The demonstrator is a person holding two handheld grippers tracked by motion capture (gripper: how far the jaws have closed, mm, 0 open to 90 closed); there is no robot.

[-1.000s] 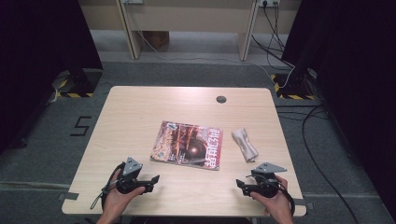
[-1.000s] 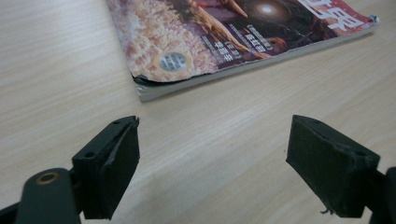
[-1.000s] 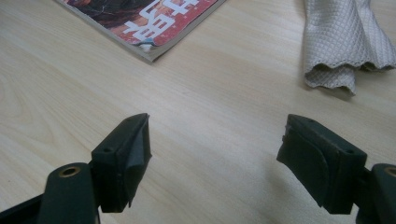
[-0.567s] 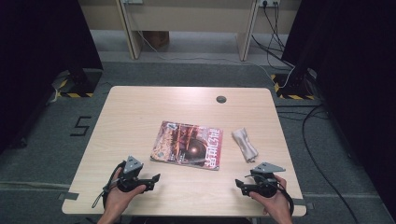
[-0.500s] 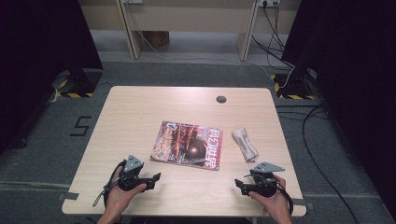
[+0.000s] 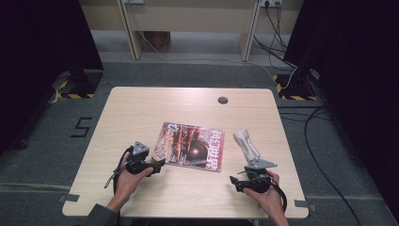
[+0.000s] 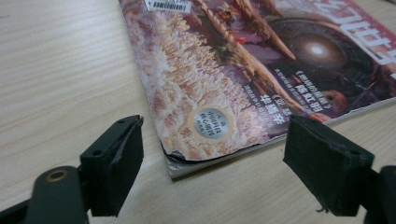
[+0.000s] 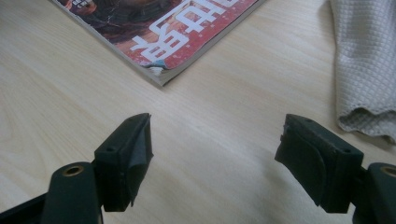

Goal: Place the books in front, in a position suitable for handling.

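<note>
The magazine (image 6: 192,146) lies flat at the centre of the high view, its near corner just ahead of my left gripper (image 7: 212,154). Those jaws stand wide, have just been closing a little, and hold nothing; the corner sits between them untouched. My right gripper (image 8: 212,154) waits wide open and empty at lower right, the cloth (image 6: 247,142) beside it. Coming in too high, I'd risk pinching only the cover and creasing it.

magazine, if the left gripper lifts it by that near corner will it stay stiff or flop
Probably flop: the magazine looks thin, with soft pages curling at the corner. Its glossy cover may slip between the pads. Lying flat on the table, it likely slides when nudged rather than tips.
</note>
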